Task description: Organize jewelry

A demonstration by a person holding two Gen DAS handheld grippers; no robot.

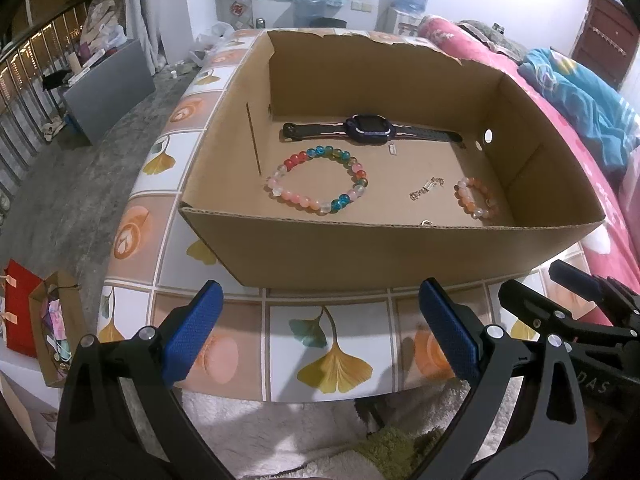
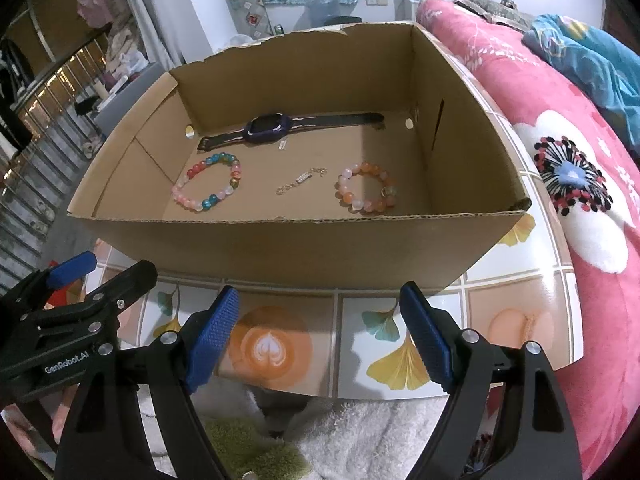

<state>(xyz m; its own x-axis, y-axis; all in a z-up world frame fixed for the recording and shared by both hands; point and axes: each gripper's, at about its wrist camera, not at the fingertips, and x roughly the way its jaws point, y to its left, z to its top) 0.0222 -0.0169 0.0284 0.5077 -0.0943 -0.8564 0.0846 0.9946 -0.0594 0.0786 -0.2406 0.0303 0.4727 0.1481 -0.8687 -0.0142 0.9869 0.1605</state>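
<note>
Both grippers, left gripper (image 1: 320, 336) and right gripper (image 2: 320, 332), hover released near a cardboard box (image 2: 280, 240) holding bead bracelets (image 2: 208, 186) and smartwatch (image 2: 270, 125); its tall near wall risks snagging fingers.

The left gripper (image 1: 320, 332) and the right gripper (image 2: 320, 332) hang side by side just in front of the cardboard box (image 2: 280, 240), both tilted steeply down toward it. Each has its blue-padded jaws spread wide with nothing between them, and neither touches the box.
</note>
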